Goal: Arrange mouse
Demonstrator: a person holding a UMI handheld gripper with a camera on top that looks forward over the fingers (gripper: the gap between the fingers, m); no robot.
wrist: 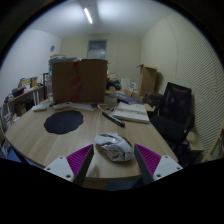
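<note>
A grey and white mouse [113, 147] lies on the light wooden table [85, 135], between my two fingers near their tips. My gripper [113, 158] is open: the purple pads [80, 157] stand apart on either side of the mouse, with a gap showing at each side. A round dark mouse mat [63, 121] lies on the table beyond the left finger.
A large cardboard box [80, 80] stands at the far side of the table. A book or papers [131, 112] and a dark pen-like object [112, 117] lie beyond the mouse. A black office chair [174, 108] stands to the right. Shelves with clutter [22, 97] are at the left.
</note>
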